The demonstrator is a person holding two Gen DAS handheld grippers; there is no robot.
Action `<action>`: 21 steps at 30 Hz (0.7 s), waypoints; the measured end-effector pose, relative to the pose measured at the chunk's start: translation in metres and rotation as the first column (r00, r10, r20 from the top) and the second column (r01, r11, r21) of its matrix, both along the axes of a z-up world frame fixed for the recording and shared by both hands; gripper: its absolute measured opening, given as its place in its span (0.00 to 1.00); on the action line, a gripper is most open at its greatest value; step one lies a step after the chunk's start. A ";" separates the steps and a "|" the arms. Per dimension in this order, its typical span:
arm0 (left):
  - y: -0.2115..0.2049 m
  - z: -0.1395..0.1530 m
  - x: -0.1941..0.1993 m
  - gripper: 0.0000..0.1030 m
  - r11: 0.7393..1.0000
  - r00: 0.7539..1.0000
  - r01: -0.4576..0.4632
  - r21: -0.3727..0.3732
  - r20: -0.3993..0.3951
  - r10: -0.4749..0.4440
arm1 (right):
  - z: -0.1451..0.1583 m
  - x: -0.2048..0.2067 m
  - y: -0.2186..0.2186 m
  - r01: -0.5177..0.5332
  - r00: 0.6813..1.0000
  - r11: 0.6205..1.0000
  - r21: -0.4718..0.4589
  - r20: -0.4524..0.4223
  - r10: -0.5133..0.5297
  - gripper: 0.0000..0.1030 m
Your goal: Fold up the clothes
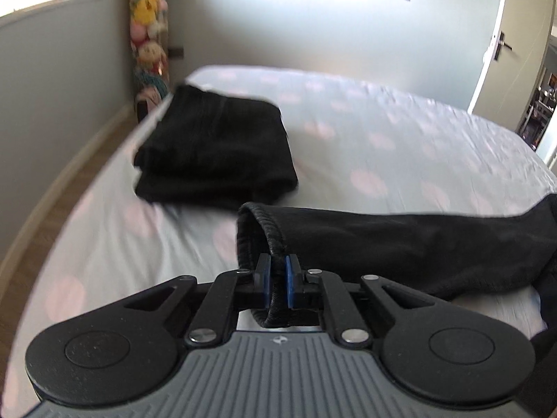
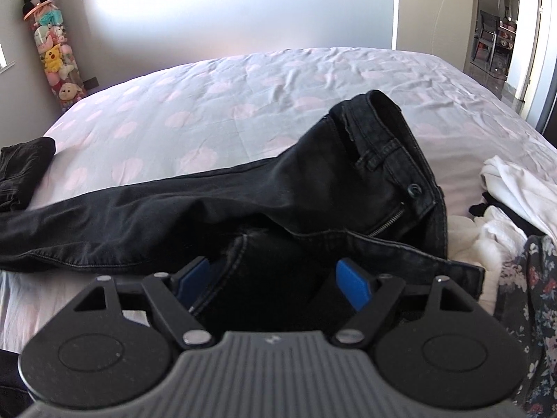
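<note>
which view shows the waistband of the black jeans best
The right wrist view: the waistband shows with belt loop, button and zipper, beyond the open right gripper. The left wrist view shows only a leg and its hem, pinched by the left gripper.

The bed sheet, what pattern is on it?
Pale pink blotches on a light grey-blue bed sheet, clearest in the right wrist view.

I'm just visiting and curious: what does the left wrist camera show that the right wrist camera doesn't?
Only the left view: the left gripper shut on the jeans' leg cuff.
Only the right view: the open right gripper over the jeans' waistband, and a white clothes pile.
Both: the black jeans, the folded black garment, the spotted bed sheet.
</note>
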State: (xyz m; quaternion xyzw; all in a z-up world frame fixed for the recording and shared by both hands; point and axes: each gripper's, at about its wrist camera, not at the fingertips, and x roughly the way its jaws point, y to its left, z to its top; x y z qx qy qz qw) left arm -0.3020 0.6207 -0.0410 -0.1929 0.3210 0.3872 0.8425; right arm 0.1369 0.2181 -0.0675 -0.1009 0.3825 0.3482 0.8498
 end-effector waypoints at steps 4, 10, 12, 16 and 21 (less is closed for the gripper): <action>0.003 -0.010 -0.010 0.10 0.999 0.997 -0.018 -0.032 -0.072 0.016 | 0.002 -0.003 0.001 -0.011 1.000 1.000 0.008 0.001 0.011 0.80; -0.011 -0.081 -0.032 0.10 0.980 0.989 -0.039 -0.193 -0.148 0.011 | 0.005 0.000 -0.009 0.009 1.000 1.000 0.002 -0.004 -0.009 0.80; -0.017 -0.096 -0.038 0.10 0.973 0.987 -0.045 -0.227 -0.158 0.009 | 0.008 0.001 -0.013 0.014 1.000 1.000 -0.001 -0.002 -0.014 0.80; -0.026 -0.115 -0.048 0.10 0.970 0.985 -0.045 -0.240 -0.175 0.002 | 0.008 0.002 -0.018 0.013 1.000 1.000 -0.006 -0.007 -0.013 0.80; -0.025 -0.110 -0.040 0.12 0.976 0.976 -0.041 -0.215 -0.218 -0.007 | 0.006 0.000 -0.018 -0.025 0.999 1.000 -0.016 -0.029 0.025 0.80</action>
